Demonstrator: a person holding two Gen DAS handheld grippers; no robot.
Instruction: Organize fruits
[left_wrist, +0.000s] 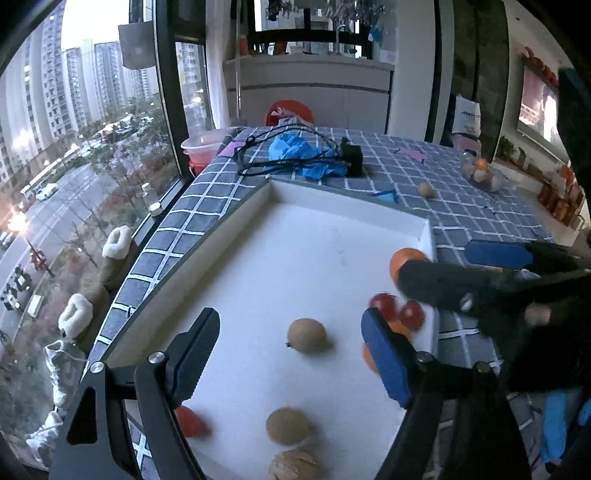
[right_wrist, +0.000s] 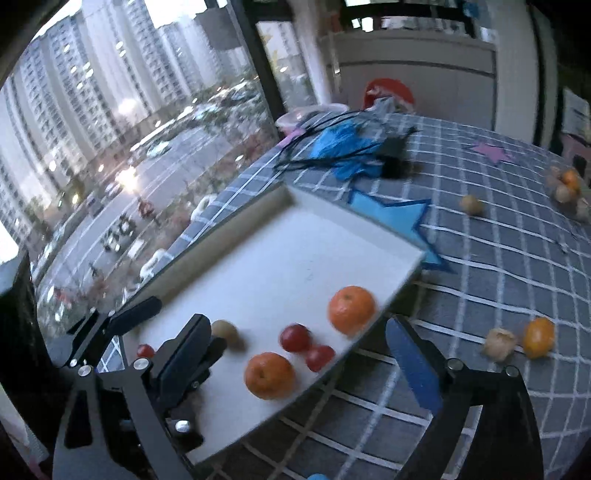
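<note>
While agape, left tool (left_wrist: 291, 354) astride longan (left_wrist: 307, 335).

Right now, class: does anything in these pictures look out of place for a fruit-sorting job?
Yes. Several fruits lie outside the white tray on the checked cloth: an orange beside a peeled fruit, and a brown fruit farther back. A tangled black cable over a blue bag clutters the far end.

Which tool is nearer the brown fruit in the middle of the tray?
Left. The left tool is open with the brown fruit lying between its fingers. The right tool is off by the tray's right edge, near the orange.
</note>
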